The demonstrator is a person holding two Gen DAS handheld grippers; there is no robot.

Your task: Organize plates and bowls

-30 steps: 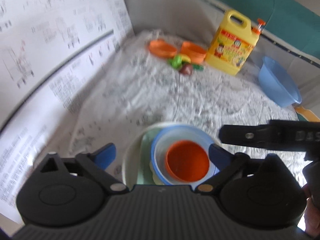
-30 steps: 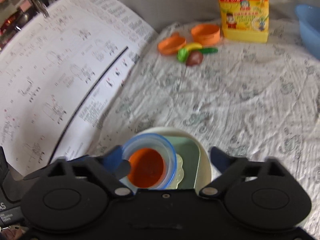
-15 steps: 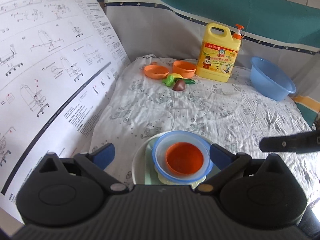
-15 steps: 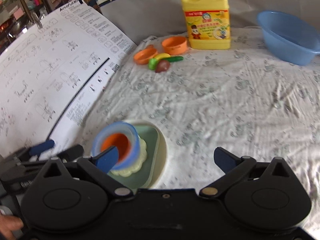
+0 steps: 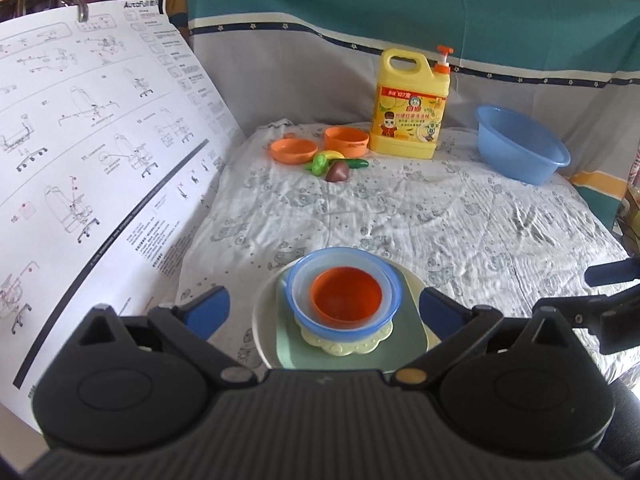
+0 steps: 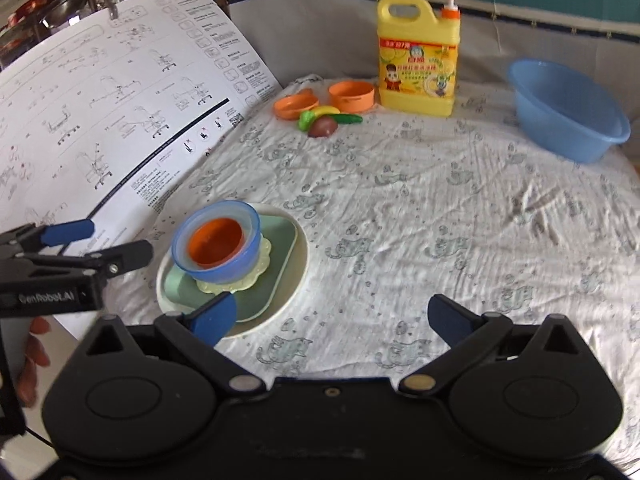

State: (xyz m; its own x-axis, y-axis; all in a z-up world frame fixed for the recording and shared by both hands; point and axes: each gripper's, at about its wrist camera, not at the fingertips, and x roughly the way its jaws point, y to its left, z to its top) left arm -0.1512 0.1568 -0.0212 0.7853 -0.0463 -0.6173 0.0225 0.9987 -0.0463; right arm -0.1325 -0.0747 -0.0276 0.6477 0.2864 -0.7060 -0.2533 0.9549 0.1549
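Note:
A stack stands near the front of the cloth: a cream round plate (image 5: 263, 320) (image 6: 298, 276), a green square plate (image 5: 408, 338) (image 6: 280, 256), a yellow scalloped plate (image 5: 360, 347), a blue bowl (image 5: 300, 280) (image 6: 244, 258) and, inside it, an orange bowl (image 5: 346, 298) (image 6: 216, 240). My left gripper (image 5: 322, 310) hovers open just short of the stack, touching nothing. My right gripper (image 6: 332, 316) is open too, set to the right of the stack and holding nothing. Its left fingertip (image 6: 214, 316) overlaps the plates' front edge in the view.
At the back stand a yellow detergent bottle (image 5: 412, 108), a blue basin (image 5: 520, 152), an orange dish (image 5: 293, 150), an orange cup-like bowl (image 5: 346, 139) and toy vegetables (image 5: 336, 166). A large instruction sheet (image 5: 88, 160) rises along the left. A hand (image 6: 30, 364) holds the left gripper.
Both grippers have drawn back and upward from the stack, and the right one has swung to the right. The stack has stayed put.

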